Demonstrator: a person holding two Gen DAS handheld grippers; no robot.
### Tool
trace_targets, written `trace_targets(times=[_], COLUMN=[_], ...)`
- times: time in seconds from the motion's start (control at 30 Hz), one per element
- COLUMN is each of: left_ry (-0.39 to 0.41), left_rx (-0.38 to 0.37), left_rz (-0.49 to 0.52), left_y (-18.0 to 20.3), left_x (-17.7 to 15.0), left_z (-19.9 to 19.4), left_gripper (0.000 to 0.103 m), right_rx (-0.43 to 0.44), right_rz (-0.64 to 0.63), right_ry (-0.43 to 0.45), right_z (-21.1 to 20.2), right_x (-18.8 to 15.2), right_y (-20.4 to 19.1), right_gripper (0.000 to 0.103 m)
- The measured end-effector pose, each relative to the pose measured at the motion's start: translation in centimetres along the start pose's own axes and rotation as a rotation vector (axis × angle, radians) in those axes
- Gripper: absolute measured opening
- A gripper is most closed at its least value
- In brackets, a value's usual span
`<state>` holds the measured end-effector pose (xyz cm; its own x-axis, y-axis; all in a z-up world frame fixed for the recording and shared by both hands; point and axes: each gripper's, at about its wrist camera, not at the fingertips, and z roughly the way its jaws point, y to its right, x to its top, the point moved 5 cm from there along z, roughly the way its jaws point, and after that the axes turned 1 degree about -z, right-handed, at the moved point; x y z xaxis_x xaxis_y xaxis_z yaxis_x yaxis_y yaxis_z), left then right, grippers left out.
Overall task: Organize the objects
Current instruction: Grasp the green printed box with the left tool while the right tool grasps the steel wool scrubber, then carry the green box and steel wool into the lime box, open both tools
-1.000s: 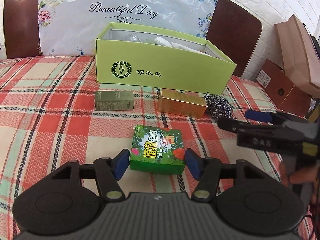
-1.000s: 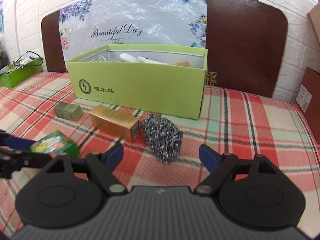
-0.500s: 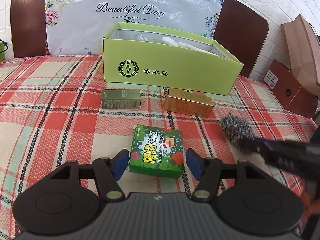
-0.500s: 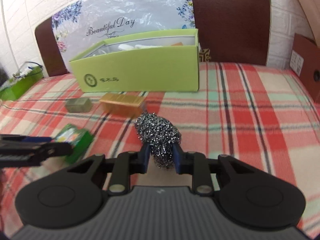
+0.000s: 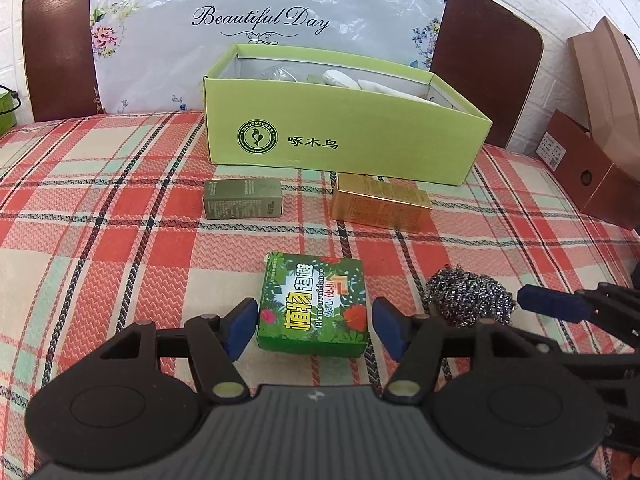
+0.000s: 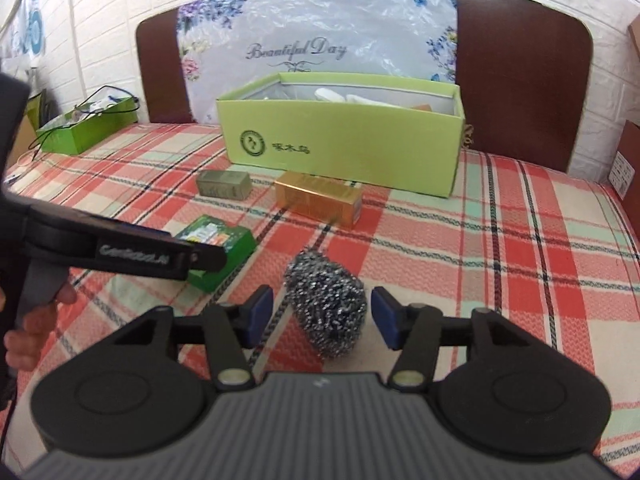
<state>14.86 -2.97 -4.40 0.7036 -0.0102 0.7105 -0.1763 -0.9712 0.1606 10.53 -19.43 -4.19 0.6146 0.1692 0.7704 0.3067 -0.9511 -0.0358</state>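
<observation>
1. Now both grippers sit at pick-up stage: left gripper wide open, pads either side of the green carton, not touching, holding nothing.
2. Right gripper also open & empty, straddling the steel scourer w/ gaps each side.
3. Next, prob.: close on each item, lift, carry to the lime box behind; scourer will squash, so grip gently.
4. Olive carton & gold carton lie just in front of box.
5. Surface: plaid cloth; brick wall behind.

My work surface: plaid-covered bed, on it lime open box, olive carton, gold carton, green leafy box, steel scourer, green basket at far left.
</observation>
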Motion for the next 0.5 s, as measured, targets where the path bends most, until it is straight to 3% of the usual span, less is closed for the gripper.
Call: trace_targets(times=[0.2, 0.5], left_ry=[0.004, -0.002], left_rx=[-0.014, -0.035], left_rz=[-0.011, 0.026], left_y=[-0.6, -0.3], left_x=[-0.1, 0.2], left_z=[0.2, 0.6], left_gripper=[0.066, 0.063], right_rx=[0.01, 0.011], right_rz=[0.036, 0.053], right_ry=[-0.009, -0.006], right_z=[0.9, 1.8], right_x=[-0.4, -0.3], right_y=[0.6, 0.5], right_gripper=[0.053, 0.04])
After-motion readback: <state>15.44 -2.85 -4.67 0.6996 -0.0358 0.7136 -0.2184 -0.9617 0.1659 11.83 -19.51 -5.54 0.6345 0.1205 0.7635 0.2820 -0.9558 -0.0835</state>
